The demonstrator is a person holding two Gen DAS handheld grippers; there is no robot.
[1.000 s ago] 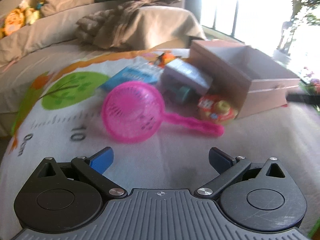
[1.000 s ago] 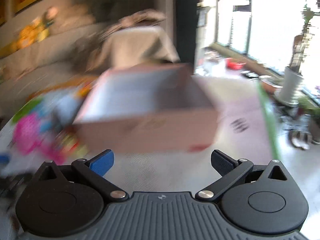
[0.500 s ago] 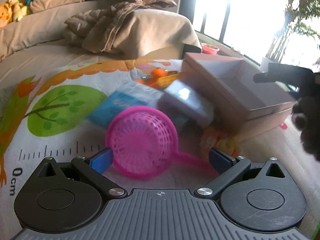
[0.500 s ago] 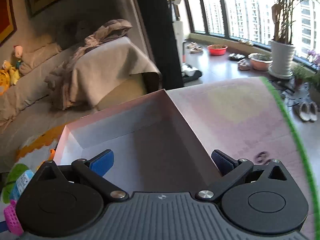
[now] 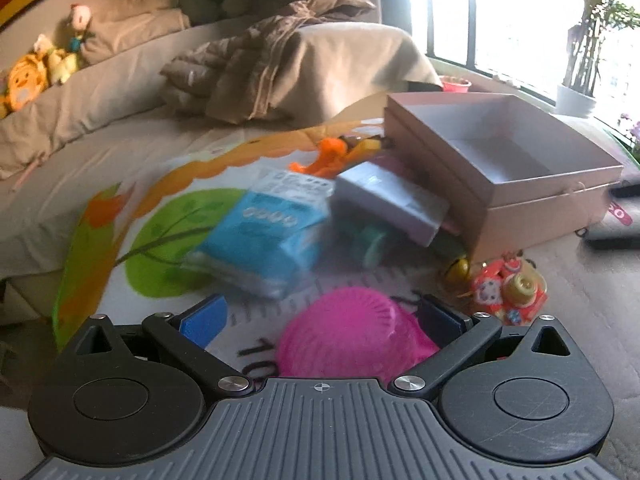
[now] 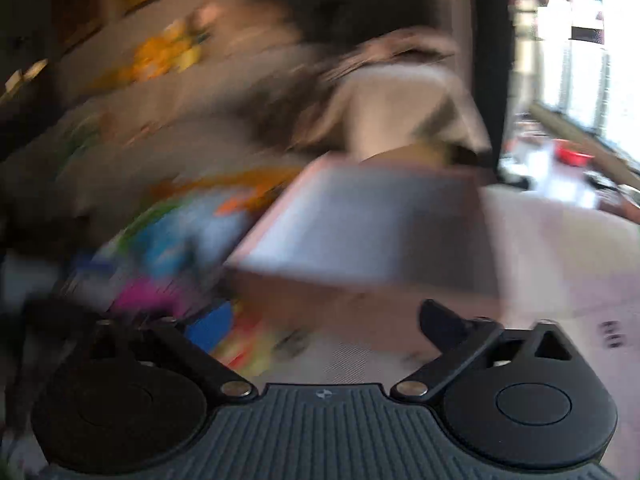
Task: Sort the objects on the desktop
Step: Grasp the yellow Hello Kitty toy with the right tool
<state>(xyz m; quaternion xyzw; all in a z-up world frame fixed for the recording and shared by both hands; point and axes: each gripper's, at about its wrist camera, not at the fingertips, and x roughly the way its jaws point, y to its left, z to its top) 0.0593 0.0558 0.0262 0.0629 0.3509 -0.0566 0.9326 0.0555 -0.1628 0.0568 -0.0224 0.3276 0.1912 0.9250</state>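
Note:
A pink mesh scoop [image 5: 352, 336] lies on the printed mat between the fingers of my left gripper [image 5: 320, 316], close to the right finger. That gripper is open and its pads do not press on the scoop. Ahead lie a blue packet [image 5: 268, 232], a pale lilac box [image 5: 392, 200], a teal roll [image 5: 372, 240], an orange toy [image 5: 332, 152] and a red toy pack [image 5: 508, 288]. An open pink cardboard box [image 5: 520, 184] stands at the right. The right wrist view is blurred: my right gripper [image 6: 324, 322] is closing with nothing between its fingers, just before the pink box [image 6: 360, 232].
The printed play mat [image 5: 160, 232] covers the surface. Behind it a beige sofa [image 5: 100, 92] holds a crumpled blanket [image 5: 280, 52] and plush toys [image 5: 36, 72]. A bright window with potted plants [image 5: 576, 60] is at the far right.
My left gripper has moved forward, so the pink scoop now sits between its fingers. My right gripper has swung from over the box's inside back to its near side, and its jaws have narrowed.

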